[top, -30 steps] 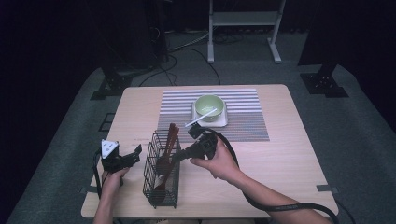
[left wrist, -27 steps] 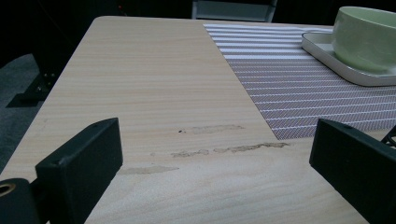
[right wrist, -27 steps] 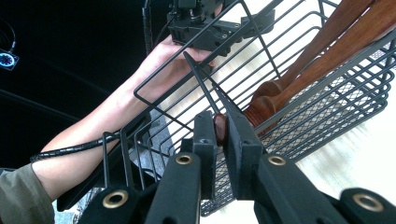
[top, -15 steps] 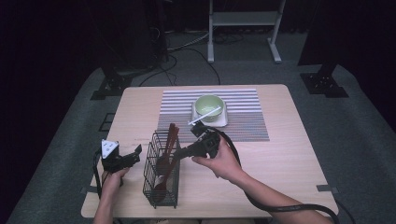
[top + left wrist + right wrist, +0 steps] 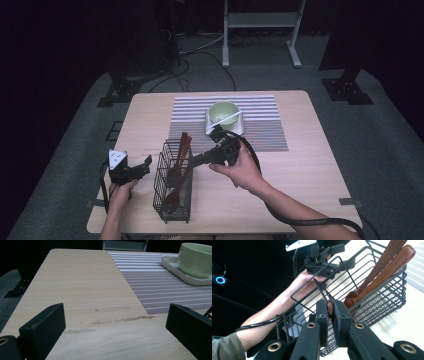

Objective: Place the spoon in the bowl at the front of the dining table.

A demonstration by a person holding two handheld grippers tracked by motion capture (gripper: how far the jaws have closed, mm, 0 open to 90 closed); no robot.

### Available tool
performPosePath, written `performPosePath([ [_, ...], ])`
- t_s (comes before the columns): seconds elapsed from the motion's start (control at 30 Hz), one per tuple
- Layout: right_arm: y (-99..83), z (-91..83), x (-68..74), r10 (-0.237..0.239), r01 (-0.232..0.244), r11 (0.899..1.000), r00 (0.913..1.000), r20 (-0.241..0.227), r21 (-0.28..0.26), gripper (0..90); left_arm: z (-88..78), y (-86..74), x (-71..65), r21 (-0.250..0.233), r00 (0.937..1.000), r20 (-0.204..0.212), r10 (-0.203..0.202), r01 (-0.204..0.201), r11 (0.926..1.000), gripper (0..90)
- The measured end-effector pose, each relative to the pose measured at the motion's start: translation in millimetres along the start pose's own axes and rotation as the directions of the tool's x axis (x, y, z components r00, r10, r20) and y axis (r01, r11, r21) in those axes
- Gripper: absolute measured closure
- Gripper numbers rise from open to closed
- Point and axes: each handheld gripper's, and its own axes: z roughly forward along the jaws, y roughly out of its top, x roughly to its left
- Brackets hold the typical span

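A black wire basket stands on the table's front left with dark wooden utensils leaning in it. My right gripper reaches over the basket's right rim. In the right gripper view it is shut on the brown end of a wooden utensil just above the basket, beside two other wooden handles. My left gripper rests left of the basket, and in the left gripper view it stands open over bare tabletop.
A green bowl with a white spoon sits on a white tray on the striped placemat at the back. The left gripper view has the bowl, tray and placemat ahead to the right.
The right hand has shifted slightly at the basket's rim and keeps its grip. The left gripper has stayed in place.
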Motion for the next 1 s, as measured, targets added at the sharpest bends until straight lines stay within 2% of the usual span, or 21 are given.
performPosePath([
  [0.3,3.3,-13.2,2.6,0.005,-0.005,1.0,0.9999,-0.01,-0.029,82.6,0.1,0.1,-0.2,0.001,1.0,0.0,0.001,-0.001,1.0,1.7],
  [0.73,5.9,-22.4,3.7,0.004,-0.005,0.998,0.9996,-0.03,-0.056,82.7,0.1,0.0,-0.3,0.001,1.0,-0.001,0.003,-0.003,1.0,1.7],
  [1.0,7.7,-35.6,2.8,0.014,-0.018,0.996,0.999,-0.043,-0.083,82.7,0.5,0.1,-0.8,0.001,1.0,-0.003,0.005,-0.005,1.0,1.6],
])
